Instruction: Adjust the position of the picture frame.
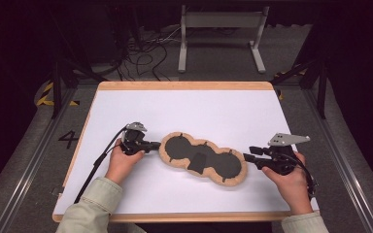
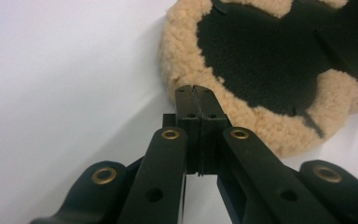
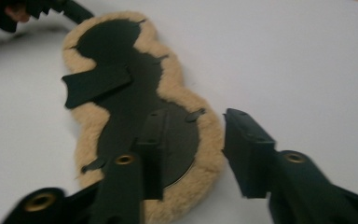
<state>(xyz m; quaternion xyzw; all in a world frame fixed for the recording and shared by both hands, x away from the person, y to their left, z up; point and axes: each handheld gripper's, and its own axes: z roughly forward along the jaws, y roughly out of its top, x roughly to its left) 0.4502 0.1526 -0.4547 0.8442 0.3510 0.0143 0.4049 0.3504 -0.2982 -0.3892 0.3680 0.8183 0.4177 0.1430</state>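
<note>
High view: white table (image 1: 184, 107), dark room.

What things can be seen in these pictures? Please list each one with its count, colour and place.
fleece pad: one, tan fleece rim with black centre, peanut-shaped, lying flat on the middle of the table, between the two grippers.
table: one, white top with light wooden edge, centre of the high view.
metal frame: one, pale grey, on the floor beyond the table.
cables: several, black, on the floor beyond the table, left of the frame.
left gripper: one, black, jaws shut, tips at the pad's fleece rim.
right gripper: one, black, jaws apart, one over the pad's black centre, one outside its rim.
hands: two, in pale green sleeves, near edge of the table.
</note>
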